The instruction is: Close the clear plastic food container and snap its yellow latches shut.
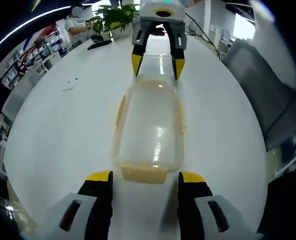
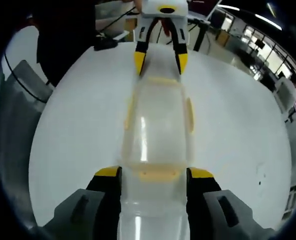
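While I am steering both grippers toward it, the container (image 1: 149, 131) is lying on the white table (image 1: 62, 130), lengthwise between them, with its lid (image 2: 158, 127) already resting on top. So the closing part is looking done to me, and the latches are what I am still working on.

I am holding the left gripper (image 1: 145, 176) at one short end, its jaws standing wide, one on each side of the end latch (image 1: 143, 173) without pinching it. From the right gripper view I am seeing the same at the other end: the right gripper (image 2: 154, 172) is straddling its own end latch (image 2: 157, 174), jaws wide, holding nothing. Each gripper is also appearing at the far end of the other's view, open, with yellow tips just beyond the container.

I am counting four yellow latches: one at each end and one on each long side, the side latch on the left (image 2: 129, 111) and the one on the right (image 2: 190, 114). The side ones are looking flared slightly outward, which I am reading as unsnapped, though the fisheye bending and the glare on the clear plastic are making that hard to confirm. I cannot tell whether the end latches are seated.

By my judgement, pressing all four latches down is still remaining.
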`<state>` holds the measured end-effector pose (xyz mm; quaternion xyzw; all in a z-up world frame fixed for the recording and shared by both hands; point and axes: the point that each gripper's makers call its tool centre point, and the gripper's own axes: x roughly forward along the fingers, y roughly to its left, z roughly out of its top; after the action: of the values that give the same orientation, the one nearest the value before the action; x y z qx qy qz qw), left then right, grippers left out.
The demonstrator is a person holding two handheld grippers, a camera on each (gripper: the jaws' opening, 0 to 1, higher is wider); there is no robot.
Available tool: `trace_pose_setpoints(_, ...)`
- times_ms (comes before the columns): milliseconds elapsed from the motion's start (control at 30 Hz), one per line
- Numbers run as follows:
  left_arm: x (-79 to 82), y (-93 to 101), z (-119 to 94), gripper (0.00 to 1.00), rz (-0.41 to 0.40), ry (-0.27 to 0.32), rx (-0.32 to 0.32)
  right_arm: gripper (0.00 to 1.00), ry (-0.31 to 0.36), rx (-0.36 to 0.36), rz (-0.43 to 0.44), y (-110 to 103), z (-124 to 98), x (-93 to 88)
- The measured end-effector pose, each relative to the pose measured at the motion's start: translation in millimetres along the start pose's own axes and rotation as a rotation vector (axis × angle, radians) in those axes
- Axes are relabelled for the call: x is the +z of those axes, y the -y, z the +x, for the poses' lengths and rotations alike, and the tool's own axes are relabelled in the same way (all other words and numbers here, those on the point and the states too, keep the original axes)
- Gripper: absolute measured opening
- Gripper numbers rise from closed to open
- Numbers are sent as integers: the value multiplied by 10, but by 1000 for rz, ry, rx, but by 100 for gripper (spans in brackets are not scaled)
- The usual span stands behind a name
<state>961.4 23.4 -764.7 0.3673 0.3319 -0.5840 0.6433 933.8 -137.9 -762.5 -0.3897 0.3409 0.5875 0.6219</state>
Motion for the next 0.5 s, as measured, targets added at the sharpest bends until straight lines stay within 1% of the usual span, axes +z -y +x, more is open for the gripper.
trace_pose_setpoints(133,47,38,35,46,2,-2,-17,49,-9,4,6,33,49,-4)
trace_pose_setpoints(200,44,46,53,46,10,-6,-20,49,-17,9,10,50,79,-35)
trace_pose_setpoints(300,44,85,82,46,10,-7,-43,49,-36,9,10,53,101,-85)
trace_pose_setpoints(500,26,110,121,46,-1,-13,-62,49,-45,15,21,76,115,-120)
